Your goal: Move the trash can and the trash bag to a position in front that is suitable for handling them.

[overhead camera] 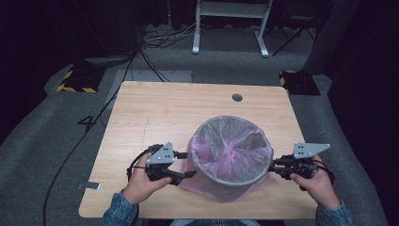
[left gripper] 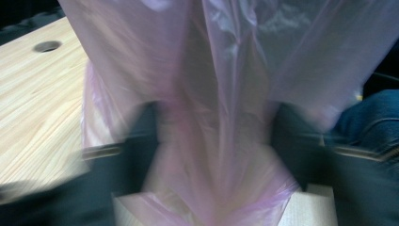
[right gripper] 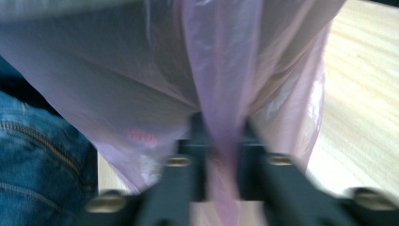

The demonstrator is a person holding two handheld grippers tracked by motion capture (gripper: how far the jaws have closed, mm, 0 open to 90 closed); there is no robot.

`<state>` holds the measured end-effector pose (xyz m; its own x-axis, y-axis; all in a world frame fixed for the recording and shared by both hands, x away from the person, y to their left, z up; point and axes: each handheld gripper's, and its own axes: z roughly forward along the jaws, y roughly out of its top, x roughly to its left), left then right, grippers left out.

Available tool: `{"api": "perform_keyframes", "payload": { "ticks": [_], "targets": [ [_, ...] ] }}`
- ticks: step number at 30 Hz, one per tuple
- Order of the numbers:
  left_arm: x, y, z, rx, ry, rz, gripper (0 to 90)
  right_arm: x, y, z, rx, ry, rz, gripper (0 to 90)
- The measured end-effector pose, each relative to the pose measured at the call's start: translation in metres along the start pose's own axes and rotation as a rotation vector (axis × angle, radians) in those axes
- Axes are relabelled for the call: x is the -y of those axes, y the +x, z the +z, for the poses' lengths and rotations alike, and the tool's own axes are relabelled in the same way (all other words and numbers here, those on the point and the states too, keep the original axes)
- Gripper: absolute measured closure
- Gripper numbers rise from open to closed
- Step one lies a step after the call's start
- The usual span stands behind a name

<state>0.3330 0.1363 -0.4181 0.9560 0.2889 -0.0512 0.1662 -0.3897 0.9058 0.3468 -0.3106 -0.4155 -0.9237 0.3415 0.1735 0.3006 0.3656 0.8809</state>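
Blue denim sleeves [overhead camera: 120, 207]; 2 black grippers, left gripper [overhead camera: 186, 165], right gripper [overhead camera: 275, 167]; grey triangular plates; black cables.

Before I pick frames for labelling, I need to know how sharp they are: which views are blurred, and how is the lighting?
High view: sharp, table evenly lit, room behind dark. Left gripper view: pink bag and black fingers smeared by motion blur. Right gripper view: fingers blurred too, pinched bag fold soft, wood at the right edge bright.
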Motion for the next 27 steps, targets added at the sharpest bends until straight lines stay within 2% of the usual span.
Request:
{"api": "perform_keyframes", "payload": {
  "ticks": [2,4,6,9,11,12,14,17,18,21,24,27],
  "targets": [
    [0.001,0.002,0.000,0.016,-0.002,-0.014,76.3,0.000,-0.001,0.000,0.019,-0.016,0.008,90.0],
    [0.002,0.004,0.001,0.016,0.008,-0.023,84.4,0.003,0.000,0.001,0.056,0.007,0.014,90.0],
    [0.006,0.005,0.003,0.010,0.026,-0.042,89.5,0.010,-0.001,0.004,0.099,0.063,0.031,90.0],
    [0.013,0.010,0.007,-0.007,0.086,-0.071,90.0,0.024,-0.003,0.009,0.143,0.116,0.054,90.0],
    [0.020,0.013,0.012,-0.035,0.136,-0.082,90.0,0.033,-0.003,0.012,0.181,0.177,0.062,90.0],
    [0.025,0.016,0.015,-0.032,0.157,-0.103,90.0,0.038,-0.004,0.014,0.199,0.192,0.063,90.0],
    [0.031,0.017,0.019,-0.028,0.209,-0.120,90.0,0.044,-0.005,0.016,0.199,0.211,0.084,90.0],
    [0.039,0.014,0.021,-0.009,0.226,-0.145,90.0,0.050,-0.003,0.017,0.216,0.250,0.086,90.0],
    [0.041,0.012,0.019,0.003,0.218,-0.151,90.0,0.050,-0.001,0.015,0.212,0.262,0.090,90.0],
    [0.043,0.011,0.014,-0.003,0.196,-0.153,90.0,0.051,0.005,0.011,0.202,0.272,0.095,90.0],
    [0.040,0.007,0.012,-0.020,0.189,-0.129,89.8,0.050,0.007,0.008,0.201,0.245,0.102,87.9],
    [0.035,0.001,0.020,-0.012,0.223,-0.091,89.8,0.050,0.006,0.008,0.188,0.241,0.113,89.9]
  ]
}}
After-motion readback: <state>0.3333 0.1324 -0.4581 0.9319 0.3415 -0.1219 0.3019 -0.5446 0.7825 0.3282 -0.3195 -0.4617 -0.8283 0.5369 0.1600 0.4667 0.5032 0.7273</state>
